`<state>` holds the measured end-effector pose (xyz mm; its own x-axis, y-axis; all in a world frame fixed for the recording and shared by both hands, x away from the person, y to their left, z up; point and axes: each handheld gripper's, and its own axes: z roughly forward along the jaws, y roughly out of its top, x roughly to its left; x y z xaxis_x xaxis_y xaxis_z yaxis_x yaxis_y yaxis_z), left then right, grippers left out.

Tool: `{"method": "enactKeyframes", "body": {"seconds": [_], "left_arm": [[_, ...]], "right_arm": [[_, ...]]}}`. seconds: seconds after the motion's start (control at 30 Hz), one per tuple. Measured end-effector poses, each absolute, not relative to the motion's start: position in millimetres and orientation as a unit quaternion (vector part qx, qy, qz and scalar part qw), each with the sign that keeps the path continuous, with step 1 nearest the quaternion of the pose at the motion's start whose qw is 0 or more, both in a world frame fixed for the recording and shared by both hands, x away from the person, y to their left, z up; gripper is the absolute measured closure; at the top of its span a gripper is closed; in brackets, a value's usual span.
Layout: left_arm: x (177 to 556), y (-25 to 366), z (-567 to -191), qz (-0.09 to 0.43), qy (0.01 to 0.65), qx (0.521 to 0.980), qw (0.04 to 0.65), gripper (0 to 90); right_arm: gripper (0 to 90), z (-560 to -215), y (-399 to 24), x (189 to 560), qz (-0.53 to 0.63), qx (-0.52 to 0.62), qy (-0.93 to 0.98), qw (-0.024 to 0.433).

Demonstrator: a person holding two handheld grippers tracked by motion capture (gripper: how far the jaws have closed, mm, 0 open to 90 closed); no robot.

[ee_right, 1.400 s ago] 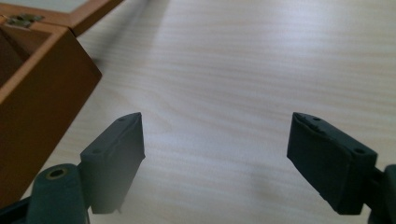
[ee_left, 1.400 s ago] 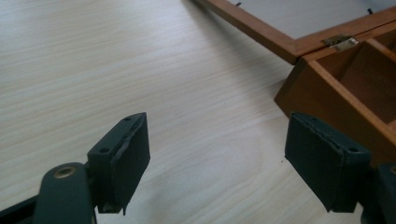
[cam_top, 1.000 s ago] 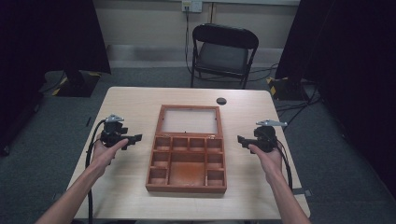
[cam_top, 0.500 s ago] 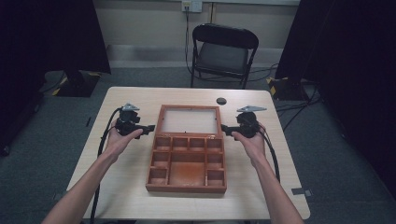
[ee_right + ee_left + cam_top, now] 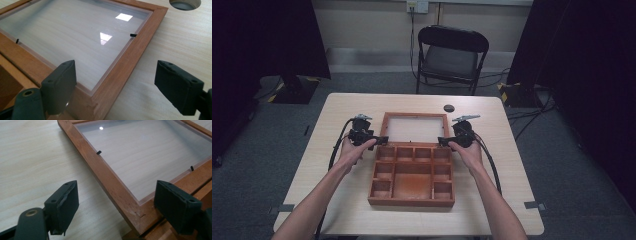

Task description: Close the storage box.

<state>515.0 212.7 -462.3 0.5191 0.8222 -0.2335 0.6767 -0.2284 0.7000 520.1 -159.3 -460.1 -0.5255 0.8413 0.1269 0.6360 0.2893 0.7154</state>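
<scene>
At the centre of the table [image 5: 337,200] lies a wooden box [image 5: 412,200], opened flat: its glass-paned lid [image 5: 414,129] lies toward twelve o'clock and the compartmented tray toward six. We hold the left gripper [image 5: 379,140] at the lid's nine o'clock corner by the hinge line and the right gripper [image 5: 443,142] at its three o'clock corner. In both gripper views the jaws stand wide, each pair straddling a corner of the wooden frame [image 5: 110,180] with nothing between the pads yet. We judge the lid stiff but fragile: the clear pane [image 5: 75,37] is held by small black clips [image 5: 133,35] and looks smooth and slippery, so the wooden rail is the place to take hold, not the pane. Lifting both corners together should keep the frame from twisting on its hinges. The tray's compartments, a row of small ones, side cells and a large middle one, all look empty. A dark round hole [image 5: 449,108] sits in the tabletop at one o'clock of the box.
</scene>
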Motion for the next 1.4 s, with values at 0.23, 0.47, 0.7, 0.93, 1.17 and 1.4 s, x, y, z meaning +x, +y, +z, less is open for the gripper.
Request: {"method": "enactKeyframes", "body": {"seconds": [0.23, 0.47, 0.7, 0.93, 1.17, 1.4], "left_arm": [[522.3, 204.8, -465.9, 0.081, 0.489, 0.774, 0.394, 15.6], [529.8, 197.9, -466.1, 0.074, 0.491, 0.781, 0.379, 15.5], [534.3, 195.8, -471.3, 0.052, 0.497, 0.774, 0.39, 13.6], [538.4, 194.0, -473.2, 0.038, 0.503, 0.769, 0.392, 12.1], [541.0, 189.0, -473.4, 0.039, 0.506, 0.772, 0.383, 8.0], [544.6, 190.1, -476.2, 0.028, 0.51, 0.768, 0.386, 6.2]], "right_arm": [[13.6, -465.3, -159.3, 525.0, 0.378, 0.479, 0.783, 0.122], [13.4, -470.4, -157.8, 532.3, 0.391, 0.496, 0.77, 0.091], [8.8, -477.0, -147.3, 536.5, 0.406, 0.506, 0.757, 0.081], [8.6, -481.7, -150.3, 542.5, 0.412, 0.524, 0.745, 0.037], [7.5, -481.3, -146.3, 542.4, 0.409, 0.526, 0.745, 0.041], [7.5, -480.6, -145.3, 540.7, 0.407, 0.527, 0.744, 0.05]]}}
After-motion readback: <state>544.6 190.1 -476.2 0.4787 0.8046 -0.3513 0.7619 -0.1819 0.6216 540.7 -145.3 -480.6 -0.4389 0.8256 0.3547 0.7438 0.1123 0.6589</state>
